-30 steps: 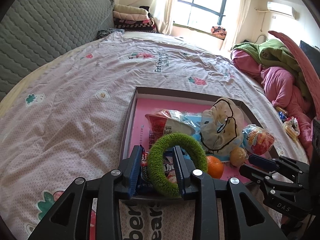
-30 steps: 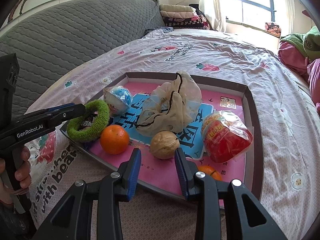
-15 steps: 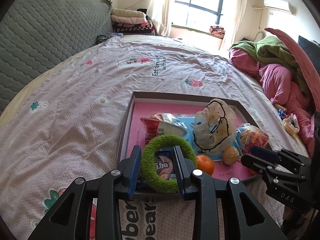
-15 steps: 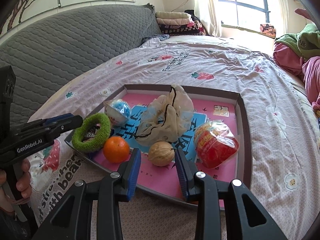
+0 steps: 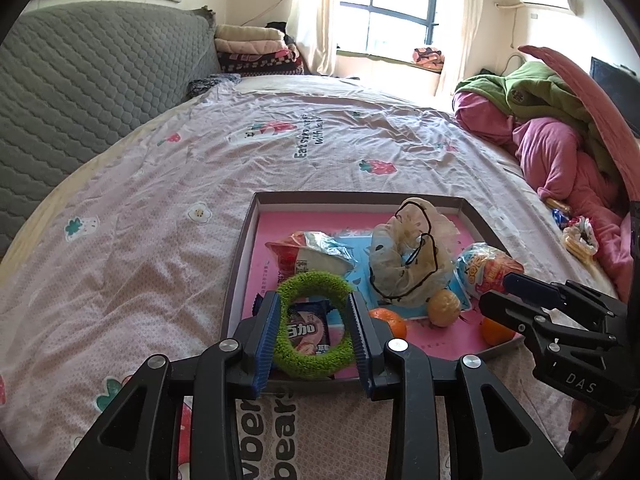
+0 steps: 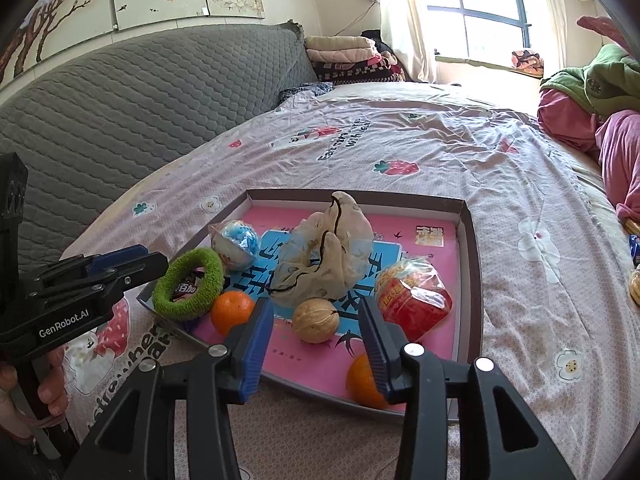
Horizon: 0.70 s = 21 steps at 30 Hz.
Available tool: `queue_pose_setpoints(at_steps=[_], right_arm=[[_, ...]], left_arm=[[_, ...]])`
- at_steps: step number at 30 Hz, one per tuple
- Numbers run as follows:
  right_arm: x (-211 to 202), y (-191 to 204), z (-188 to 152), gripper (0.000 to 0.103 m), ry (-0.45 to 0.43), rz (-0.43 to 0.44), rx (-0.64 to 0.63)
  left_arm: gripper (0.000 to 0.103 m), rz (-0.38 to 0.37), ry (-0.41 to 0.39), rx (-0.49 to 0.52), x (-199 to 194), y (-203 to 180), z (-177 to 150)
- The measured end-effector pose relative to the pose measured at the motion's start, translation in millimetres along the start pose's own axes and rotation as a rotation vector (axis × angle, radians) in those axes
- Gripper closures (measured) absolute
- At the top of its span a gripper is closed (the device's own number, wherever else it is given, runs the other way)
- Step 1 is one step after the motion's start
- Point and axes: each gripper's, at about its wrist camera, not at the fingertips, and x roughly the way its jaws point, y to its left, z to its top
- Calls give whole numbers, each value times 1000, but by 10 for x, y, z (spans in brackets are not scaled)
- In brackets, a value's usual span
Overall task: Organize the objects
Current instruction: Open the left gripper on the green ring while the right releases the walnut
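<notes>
A shallow box tray (image 5: pixel 239 256) with a pink floor lies on the bed. In it are a green fuzzy ring (image 5: pixel 314 360), a snack packet (image 5: pixel 306 330) seen through the ring, two oranges (image 6: pixel 232 312), a walnut (image 6: pixel 315 320), a crumpled plastic bag (image 6: pixel 326 256), a red snack bag (image 6: pixel 414 298) and a blue-white wrapped ball (image 6: pixel 236 242). My left gripper (image 5: pixel 314 340) is open, its fingers either side of the ring, pulled back above the tray's near edge. My right gripper (image 6: pixel 316 344) is open and empty, above the tray's near edge, the walnut seen between its fingers.
The bed has a pink printed sheet (image 5: pixel 160 200) and a grey quilted headboard (image 6: pixel 140 100). Folded blankets (image 5: pixel 252 46) lie at the far end. A pile of pink and green clothes (image 5: pixel 560 140) lies on the right, with small wrapped snacks (image 5: pixel 576 236) beside it.
Both grippers have drawn back and up from the tray. The green ring stays lying in the tray's near left corner. Both stay open.
</notes>
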Motion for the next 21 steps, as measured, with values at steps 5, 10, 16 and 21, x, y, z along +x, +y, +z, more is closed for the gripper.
queue_pose_setpoints(at_steps=[5,10,16,21], right_arm=[[-42,7,-6,50,-14,-12,-6],[-92,-10,16,47,-36,-28,-4],[-132,-29,24,46,-48,-29,-1],[-224,-20,30,46,-83,-37,-6]], left_arm=[[64,2,-2,6,-32,-29,-2],[54,3,-2,10,-52,-51,1],[46,18,6,5,-76,-86,5],[42,30,4,3,-112,-108,-16]])
